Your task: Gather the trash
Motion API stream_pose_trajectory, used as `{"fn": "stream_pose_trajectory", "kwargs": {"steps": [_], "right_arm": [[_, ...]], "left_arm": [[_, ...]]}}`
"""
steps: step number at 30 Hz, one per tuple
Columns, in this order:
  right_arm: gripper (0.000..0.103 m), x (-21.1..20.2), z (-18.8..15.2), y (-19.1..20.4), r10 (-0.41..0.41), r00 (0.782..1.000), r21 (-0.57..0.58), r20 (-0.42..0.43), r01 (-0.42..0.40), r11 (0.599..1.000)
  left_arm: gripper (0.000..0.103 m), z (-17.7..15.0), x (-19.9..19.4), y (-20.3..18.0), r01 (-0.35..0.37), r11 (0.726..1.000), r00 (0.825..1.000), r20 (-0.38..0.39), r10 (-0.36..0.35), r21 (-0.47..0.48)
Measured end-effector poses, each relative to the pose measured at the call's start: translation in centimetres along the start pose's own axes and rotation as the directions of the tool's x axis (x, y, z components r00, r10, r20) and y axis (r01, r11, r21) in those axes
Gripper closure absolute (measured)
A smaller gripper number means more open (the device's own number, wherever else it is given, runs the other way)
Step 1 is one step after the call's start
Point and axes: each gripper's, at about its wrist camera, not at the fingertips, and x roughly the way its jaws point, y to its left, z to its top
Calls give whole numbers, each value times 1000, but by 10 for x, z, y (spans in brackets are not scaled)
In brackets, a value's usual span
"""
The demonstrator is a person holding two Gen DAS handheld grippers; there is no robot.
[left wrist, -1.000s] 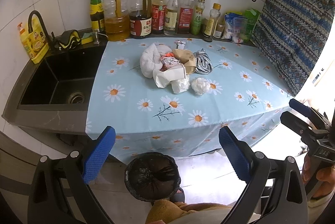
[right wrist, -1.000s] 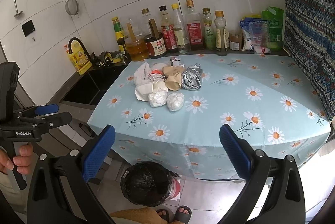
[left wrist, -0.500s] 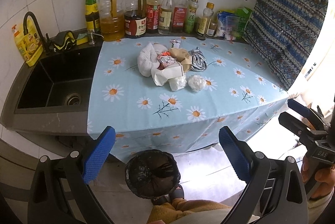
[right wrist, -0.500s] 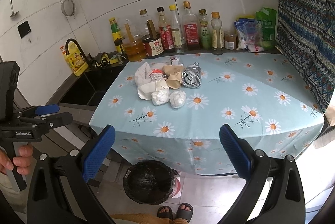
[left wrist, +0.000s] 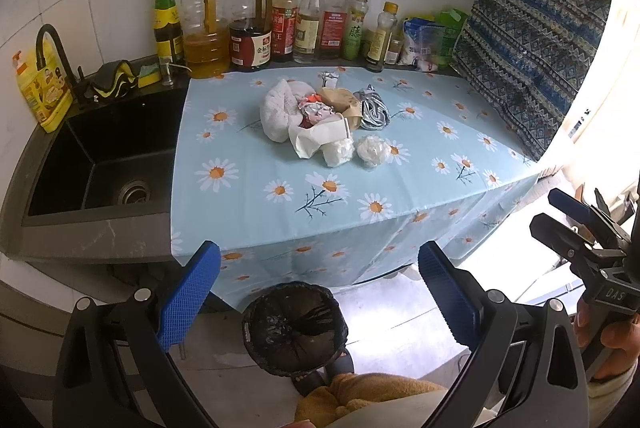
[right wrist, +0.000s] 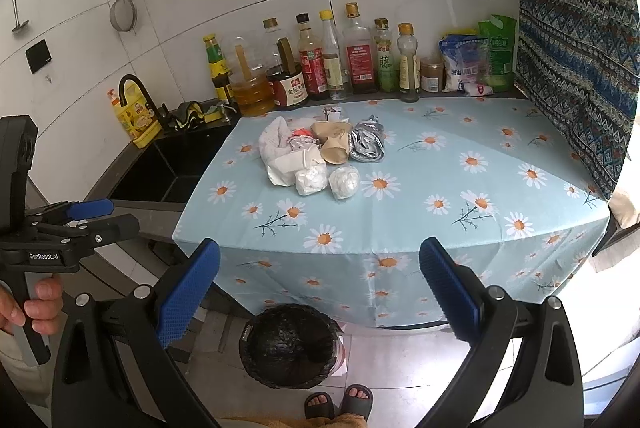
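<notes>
The left gripper (left wrist: 319, 292) hung in the air in front of the tabletop (left wrist: 420, 164), and its jaws were wide open with nothing in them. The right gripper (right wrist: 319, 292) hung there too, jaws wide open and holding nothing. Neither one touched the tabletop.

The trash (left wrist: 324, 120) lay in a pile near the middle of the tabletop, on a blue cloth (right wrist: 440, 188) with daisies. In the pile were a white bag (left wrist: 276, 112) on the left, a brown paper cup (right wrist: 334, 144), a shiny silver wrapper (left wrist: 374, 110) on the right, and two small white balls (left wrist: 372, 150) on the near side. The pieces touched each other.

A black bin (left wrist: 294, 328) stood on the floor, just below the near edge of the tabletop. It had a dark bag inside. Two feet in sandals (right wrist: 340, 400) stood close to it.

A black sink (left wrist: 100, 164) was to the left of the cloth. A row of bottles (left wrist: 280, 24) stood at the far side, against the white wall. A yellow bottle (left wrist: 42, 88) stood by the tap (left wrist: 52, 48).
</notes>
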Motion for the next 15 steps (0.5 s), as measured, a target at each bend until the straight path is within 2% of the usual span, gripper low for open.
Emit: {"fn": "stream_pose_trajectory", "kwargs": {"steps": [4, 15], "right_arm": [[4, 1, -2, 7, -8, 1000, -1, 1, 8, 1000], [4, 14, 5, 24, -6, 1000, -14, -10, 6, 1000]], "left_arm": [[7, -2, -1, 6, -2, 1000, 1000, 8, 2, 22], [7, 3, 3, 24, 9, 1000, 1000, 12, -9, 10]]}}
